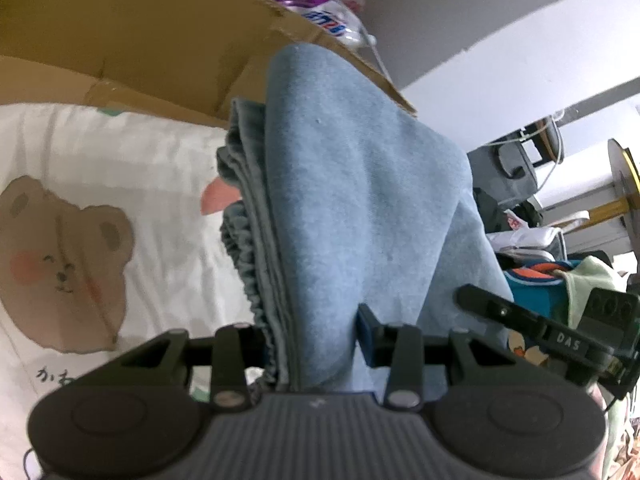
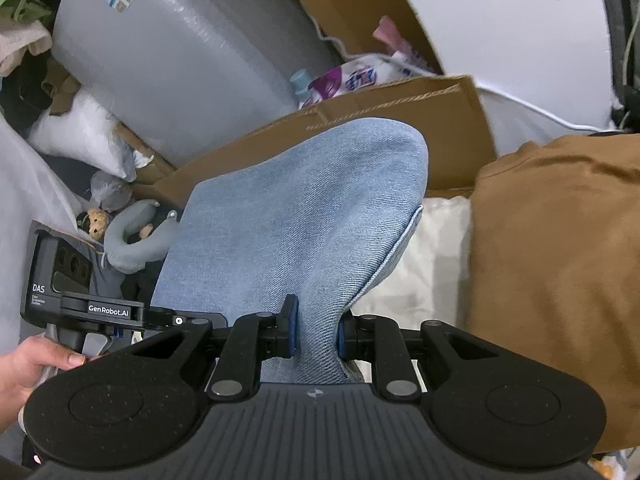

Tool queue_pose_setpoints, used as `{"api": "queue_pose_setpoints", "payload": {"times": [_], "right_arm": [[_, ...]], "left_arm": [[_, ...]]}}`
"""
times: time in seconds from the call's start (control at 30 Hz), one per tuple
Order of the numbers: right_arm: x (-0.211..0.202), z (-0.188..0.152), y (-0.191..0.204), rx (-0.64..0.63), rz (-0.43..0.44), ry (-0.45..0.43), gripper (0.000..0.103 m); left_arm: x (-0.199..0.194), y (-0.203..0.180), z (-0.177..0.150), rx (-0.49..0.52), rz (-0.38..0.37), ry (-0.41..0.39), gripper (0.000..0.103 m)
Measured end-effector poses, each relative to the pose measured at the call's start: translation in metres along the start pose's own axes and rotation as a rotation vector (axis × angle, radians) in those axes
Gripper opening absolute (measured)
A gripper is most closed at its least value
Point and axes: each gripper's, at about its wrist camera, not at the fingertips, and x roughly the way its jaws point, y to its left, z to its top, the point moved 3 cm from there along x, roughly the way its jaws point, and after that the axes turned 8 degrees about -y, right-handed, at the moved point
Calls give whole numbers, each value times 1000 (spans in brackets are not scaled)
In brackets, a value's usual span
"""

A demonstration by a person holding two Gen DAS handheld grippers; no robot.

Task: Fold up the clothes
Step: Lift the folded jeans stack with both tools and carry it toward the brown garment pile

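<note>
A light blue denim garment (image 1: 360, 200) hangs bunched and lifted above the bed, its gathered elastic waistband (image 1: 248, 276) along its left edge. My left gripper (image 1: 316, 340) is shut on it, with thick folds filling the gap between the pads. In the right wrist view the same denim garment (image 2: 304, 216) rises from my right gripper (image 2: 316, 332), whose blue pads pinch a narrow fold. The right gripper (image 1: 520, 320) shows close beside the cloth in the left wrist view. The left gripper (image 2: 80, 300) shows at the left of the right wrist view, with a hand (image 2: 32, 364) holding it.
A white sheet with a bear print (image 1: 80, 240) lies below. A brown garment (image 2: 560, 260) lies at the right on white bedding (image 2: 432, 248). A cardboard box (image 1: 160, 40) stands behind, with a bubble-wrap roll (image 2: 180, 60), detergent bags (image 2: 352, 76) and a grey plush toy (image 2: 132, 240).
</note>
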Motion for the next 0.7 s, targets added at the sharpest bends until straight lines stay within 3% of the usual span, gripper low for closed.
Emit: {"api": "queue_pose_setpoints", "payload": {"times": [0.33, 0.7], "right_arm": [[-36, 19, -44, -13, -81, -38, 19], [-62, 40, -112, -69, -288, -90, 19]], "left_arm": [[55, -46, 2, 25, -45, 17, 42], [151, -94, 2, 69, -133, 54, 42]]}}
